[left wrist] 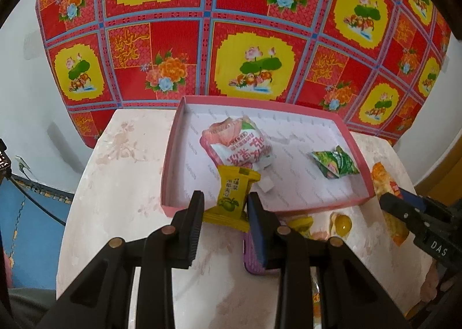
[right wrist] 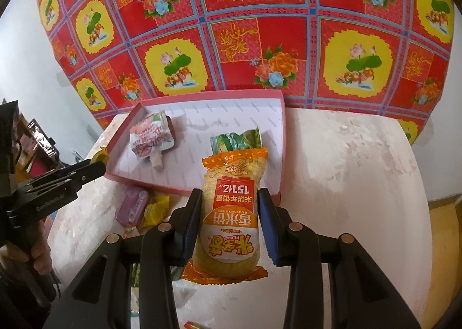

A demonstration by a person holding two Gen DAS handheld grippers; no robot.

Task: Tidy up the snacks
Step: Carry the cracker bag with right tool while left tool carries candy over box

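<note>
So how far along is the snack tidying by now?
Partly done. The pink box already holds a pink pouch and a green packet. The left gripper grips a yellow packet, the right gripper an orange rice-cracker pack. A purple packet and other sweets remain on the table.

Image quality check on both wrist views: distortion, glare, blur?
Left wrist view: strong fisheye bowing of the patterned cloth and black lens corners; the yellow snack packet in the left tool is fairly sharp; soft, even light. Right wrist view: same curvature; print on the orange rice cracker pack in the right tool is readable, mild sheen, no blown glare.
</note>
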